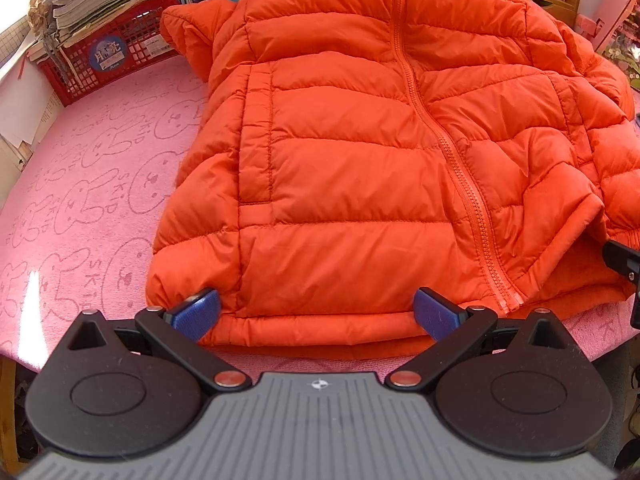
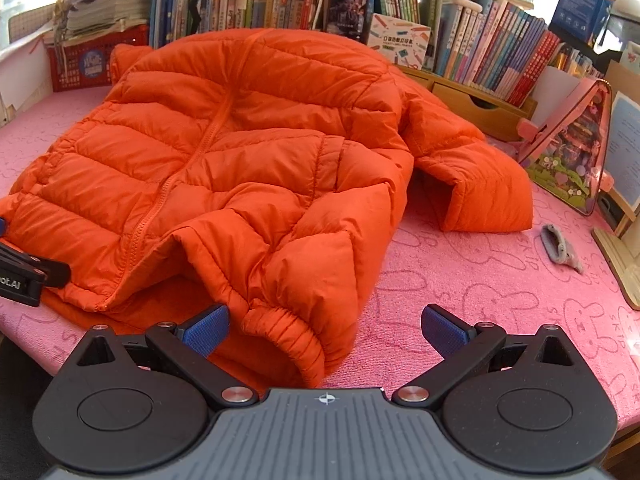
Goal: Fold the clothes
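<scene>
Your left tongs (image 1: 316,314) and right tongs (image 2: 325,330) gape at the orange quilted puffer jacket's (image 1: 352,140) hem; its zipper runs away from them.

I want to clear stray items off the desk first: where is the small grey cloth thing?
In the right wrist view, the small grey cloth item lies on the pink mat at the right, beyond the orange jacket's sleeve.

**Materials and finishes**

Jacket (image 1: 360,152): quilted orange synthetic cloth, slight sheen, puffy; plastic-toothed zipper (image 1: 460,168). Tabletop cover (image 1: 80,200): pink terry-like cloth, matt, nubbly, embossed rabbit outlines. Crate (image 1: 120,48): red plastic lattice. Left gripper (image 1: 316,314) and right gripper (image 2: 326,328): matt black plastic, textured blue pads, metal pivots.
</scene>
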